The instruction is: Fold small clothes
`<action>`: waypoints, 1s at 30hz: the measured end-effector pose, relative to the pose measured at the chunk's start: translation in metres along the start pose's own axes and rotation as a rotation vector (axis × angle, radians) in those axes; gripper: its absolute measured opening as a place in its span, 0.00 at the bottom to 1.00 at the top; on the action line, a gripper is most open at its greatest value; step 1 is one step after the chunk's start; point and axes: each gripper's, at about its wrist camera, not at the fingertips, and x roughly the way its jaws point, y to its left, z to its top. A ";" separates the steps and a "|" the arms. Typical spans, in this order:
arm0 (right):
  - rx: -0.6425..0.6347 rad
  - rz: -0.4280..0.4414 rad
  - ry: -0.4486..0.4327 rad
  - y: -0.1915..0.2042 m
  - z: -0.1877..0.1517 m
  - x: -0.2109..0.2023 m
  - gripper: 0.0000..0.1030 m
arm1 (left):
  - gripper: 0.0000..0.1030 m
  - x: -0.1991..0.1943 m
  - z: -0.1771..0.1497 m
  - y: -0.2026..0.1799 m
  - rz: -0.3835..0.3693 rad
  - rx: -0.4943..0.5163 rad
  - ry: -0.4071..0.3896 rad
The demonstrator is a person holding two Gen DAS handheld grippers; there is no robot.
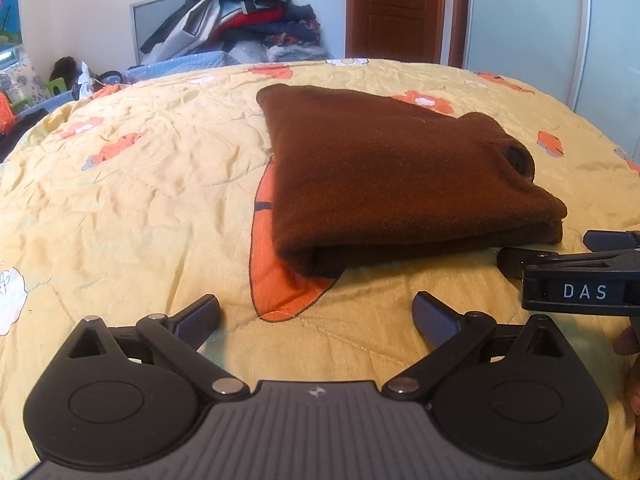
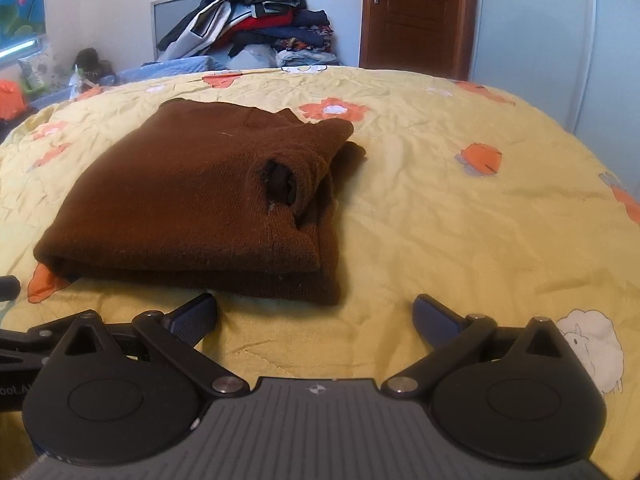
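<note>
A brown knitted garment (image 1: 384,176) lies folded in a thick flat stack on the yellow quilt (image 1: 132,208); in the right wrist view the same brown garment (image 2: 192,200) shows a dark opening in its top layer. My left gripper (image 1: 316,316) stands open just short of the fold's near edge, nothing between its fingers. My right gripper (image 2: 316,316) is open too, near the garment's front right corner, and holds nothing. In the left wrist view the right gripper's fingers (image 1: 528,258) reach in from the right edge beside the stack.
The yellow quilt (image 2: 460,220) with orange flowers and a sheep print covers the bed. Behind it sits a heap of clothes (image 2: 256,16) against the wall, a brown door (image 2: 416,12) and pale wardrobe panels (image 2: 536,24). Clutter lies beyond the bed's left edge.
</note>
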 end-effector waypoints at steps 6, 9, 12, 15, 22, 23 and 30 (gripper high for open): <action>-0.001 0.001 -0.008 0.000 -0.001 0.001 1.00 | 1.00 0.000 -0.001 0.001 -0.008 0.001 -0.007; -0.001 0.000 -0.008 0.000 -0.001 0.000 1.00 | 1.00 0.001 0.000 0.001 -0.008 0.000 -0.007; -0.001 0.000 -0.008 0.000 -0.001 0.000 1.00 | 1.00 0.001 0.000 0.001 -0.008 0.001 -0.007; -0.001 0.000 -0.008 0.000 -0.001 0.000 1.00 | 1.00 0.001 0.000 0.001 -0.008 0.000 -0.007; 0.000 0.000 -0.008 0.000 -0.002 0.000 1.00 | 1.00 0.001 0.000 0.002 -0.008 0.000 -0.007; 0.000 0.000 -0.008 0.000 -0.001 0.000 1.00 | 1.00 0.001 -0.001 0.002 -0.007 0.000 -0.007; 0.000 -0.001 -0.008 0.001 -0.001 0.000 1.00 | 1.00 0.000 0.003 -0.001 0.017 -0.016 0.010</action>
